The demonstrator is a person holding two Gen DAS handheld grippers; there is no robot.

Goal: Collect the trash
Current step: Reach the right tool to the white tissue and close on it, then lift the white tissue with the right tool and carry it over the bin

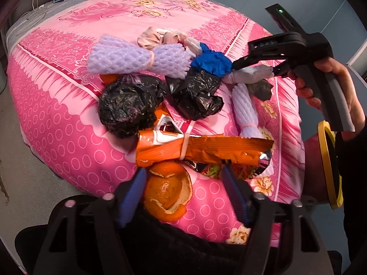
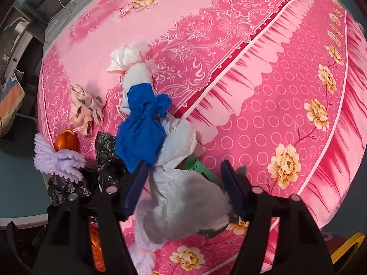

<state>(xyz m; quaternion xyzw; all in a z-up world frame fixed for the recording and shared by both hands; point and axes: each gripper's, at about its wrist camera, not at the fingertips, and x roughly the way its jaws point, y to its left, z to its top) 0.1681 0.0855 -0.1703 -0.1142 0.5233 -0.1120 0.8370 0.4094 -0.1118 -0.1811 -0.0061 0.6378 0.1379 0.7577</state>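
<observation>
Showing no legible writing, orange snack wrapper [image 1: 201,149] lies on pink bedspread [image 1: 68,137].

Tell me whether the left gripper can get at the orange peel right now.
Probably yes: the orange peel lies bare between the left gripper fingers, nothing covering it; the orange snack wrapper only borders its far side.

I count two black plastic bags [image 1: 128,107] [image 1: 195,96] at mid-frame in my left view. Two lilac foam nets: one [image 1: 137,58] upper centre, one [image 1: 244,112] right of centre. One orange snack wrapper [image 1: 206,149] lies across the lower middle. Two pieces of orange peel: one [image 1: 168,192] at the bottom, one [image 1: 107,78] left of centre. One blue bag [image 1: 211,63], one pale pink scrap [image 1: 151,37], and one grey-white bag [image 2: 188,197] low in my right view.
</observation>
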